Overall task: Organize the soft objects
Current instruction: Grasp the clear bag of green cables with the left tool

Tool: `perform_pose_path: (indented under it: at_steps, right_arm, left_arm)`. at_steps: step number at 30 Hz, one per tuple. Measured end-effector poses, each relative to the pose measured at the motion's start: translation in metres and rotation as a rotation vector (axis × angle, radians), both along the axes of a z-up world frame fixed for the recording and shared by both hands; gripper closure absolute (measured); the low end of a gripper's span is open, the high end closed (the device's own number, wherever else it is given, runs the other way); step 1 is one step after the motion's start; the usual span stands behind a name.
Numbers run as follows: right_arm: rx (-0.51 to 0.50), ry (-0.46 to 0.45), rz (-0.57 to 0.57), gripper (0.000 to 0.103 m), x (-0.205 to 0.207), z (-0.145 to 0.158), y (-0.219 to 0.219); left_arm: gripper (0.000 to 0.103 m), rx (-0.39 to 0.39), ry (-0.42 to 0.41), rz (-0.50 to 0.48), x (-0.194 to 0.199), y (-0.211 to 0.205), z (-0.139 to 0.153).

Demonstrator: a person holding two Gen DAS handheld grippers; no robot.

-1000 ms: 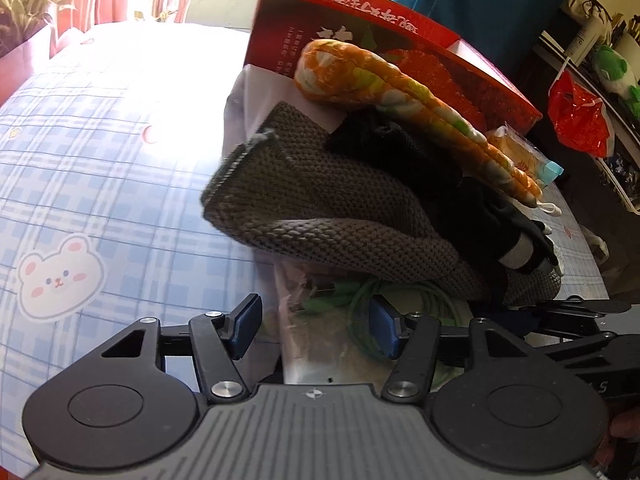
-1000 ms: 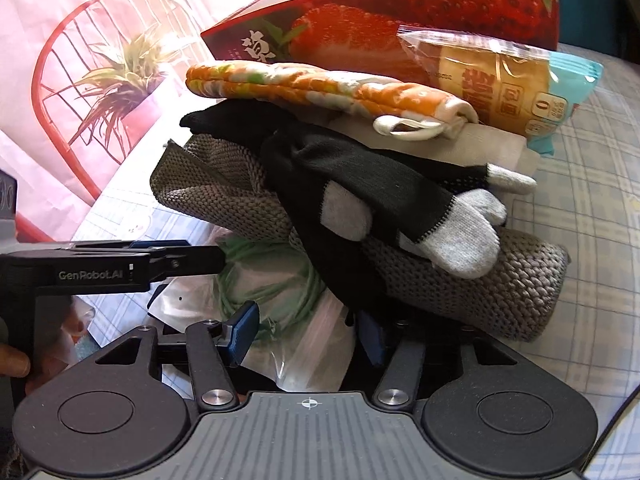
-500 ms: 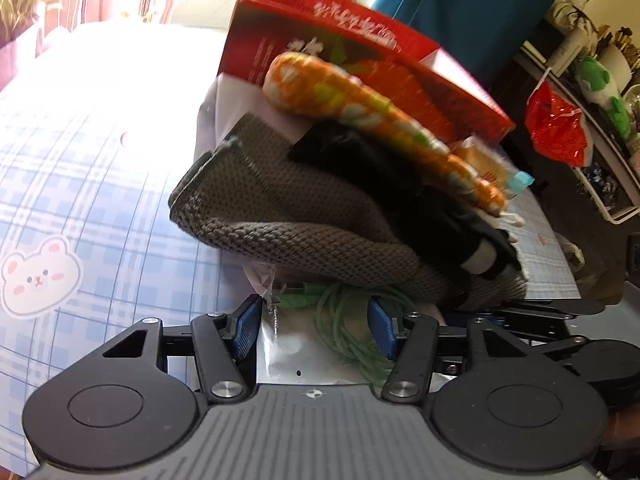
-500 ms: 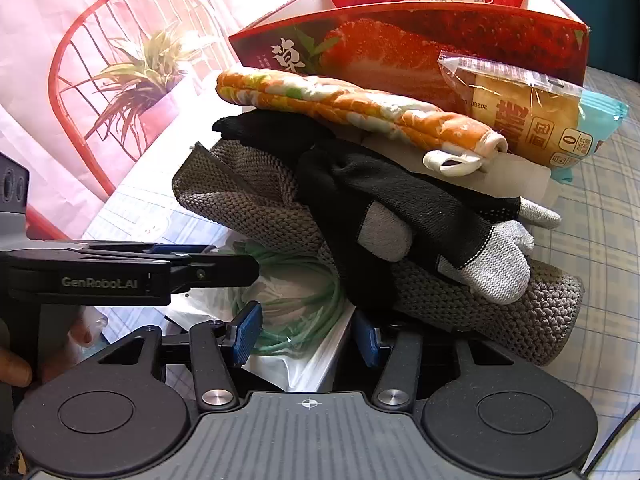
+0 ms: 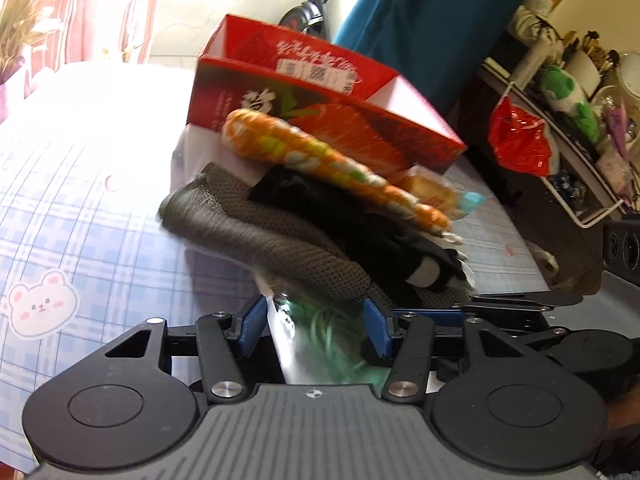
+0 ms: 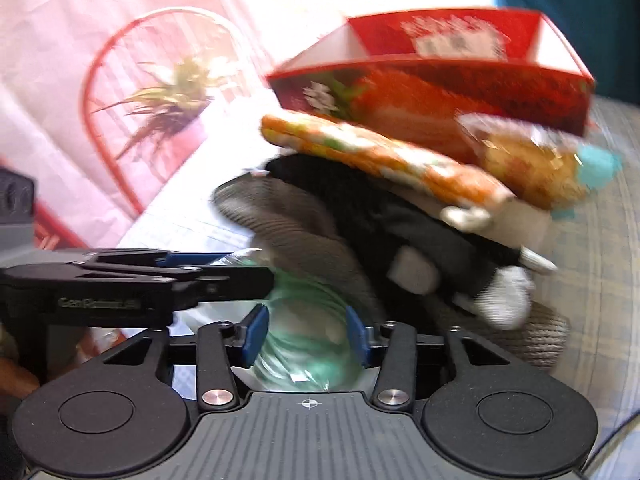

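Before one box (image 5: 320, 120) — two claws

A blue-checked bed sheet (image 5: 100, 240) carries a red cardboard box (image 5: 320, 120), a grey knitted cloth (image 5: 260, 240) and a snack packet (image 6: 532, 168).

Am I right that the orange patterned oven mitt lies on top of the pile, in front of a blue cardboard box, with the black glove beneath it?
Not quite: the cardboard box is red, not blue, as the left wrist view shows. The rest holds: the orange patterned oven mitt lies on top of the pile in front of it, with the black glove beneath.
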State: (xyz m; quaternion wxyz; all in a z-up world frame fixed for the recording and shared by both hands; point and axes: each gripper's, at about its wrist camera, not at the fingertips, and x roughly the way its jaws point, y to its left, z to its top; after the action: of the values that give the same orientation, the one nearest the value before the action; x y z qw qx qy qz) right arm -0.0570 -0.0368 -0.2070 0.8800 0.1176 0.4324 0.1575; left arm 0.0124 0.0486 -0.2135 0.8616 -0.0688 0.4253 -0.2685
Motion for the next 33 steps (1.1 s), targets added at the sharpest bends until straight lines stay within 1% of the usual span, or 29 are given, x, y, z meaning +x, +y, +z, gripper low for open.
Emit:
perform_pose_path:
  at_steps: [1,3,4,8,11,13,16,18,23,27,29,30,31,32,33]
  right_arm:
    - [-0.01,-0.015,0.016,0.065,-0.001,0.004,0.002]
    - [-0.074,-0.042,0.037,0.065,-0.002,0.01,0.009]
    - [-0.09,-0.042,0.039,0.065,-0.002,0.01,0.01]
    - [-0.07,0.028,-0.011,0.065,0.002,0.0,0.002]
    - [-0.057,0.082,-0.046,0.065,0.0,-0.011,-0.006]
    - [-0.046,0.114,-0.071,0.063,-0.001,-0.017,-0.011]
    - [-0.053,0.144,-0.101,0.062,0.0,-0.022,-0.015]
    - [-0.037,0.156,-0.1,0.062,0.001,-0.026,-0.016]
    - [-0.035,0.161,-0.082,0.064,0.008,-0.03,-0.011]
    - [-0.01,0.155,-0.092,0.063,0.014,-0.039,-0.015]
    - [0.011,0.148,-0.102,0.063,0.014,-0.043,-0.018]
    - [0.017,0.145,-0.105,0.066,0.014,-0.044,-0.02]
    - [0.014,0.144,-0.102,0.07,0.013,-0.044,-0.019]
    - [0.0,0.14,-0.096,0.073,0.014,-0.043,-0.017]
    - [-0.011,0.13,-0.085,0.079,0.013,-0.04,-0.016]
  left_arm:
    - [0.048,0.005,-0.009,-0.003,-0.001,-0.001,0.002]
    - [0.048,0.029,-0.02,0.002,-0.003,-0.004,0.003]
    - [0.048,0.036,-0.016,0.01,-0.003,-0.004,0.002]
    - [0.051,0.036,0.038,0.047,0.001,0.007,-0.013]
    - [0.052,0.064,0.073,0.062,0.002,0.011,-0.025]
    - [0.052,0.071,0.091,0.064,0.004,0.012,-0.03]
    - [0.052,0.092,0.107,0.065,0.007,0.013,-0.037]
    - [0.052,0.106,0.118,0.063,0.009,0.017,-0.044]
    - [0.051,0.101,0.126,0.049,0.011,0.021,-0.05]
    - [0.051,0.112,0.116,0.024,0.013,0.022,-0.052]
    - [0.05,0.101,0.114,0.025,0.016,0.02,-0.053]
    - [0.051,0.093,0.116,0.027,0.014,0.019,-0.051]
    - [0.054,0.075,0.125,0.026,0.015,0.018,-0.051]
    - [0.054,0.065,0.125,0.027,0.014,0.016,-0.05]
    - [0.055,0.07,0.116,0.022,0.013,0.014,-0.048]
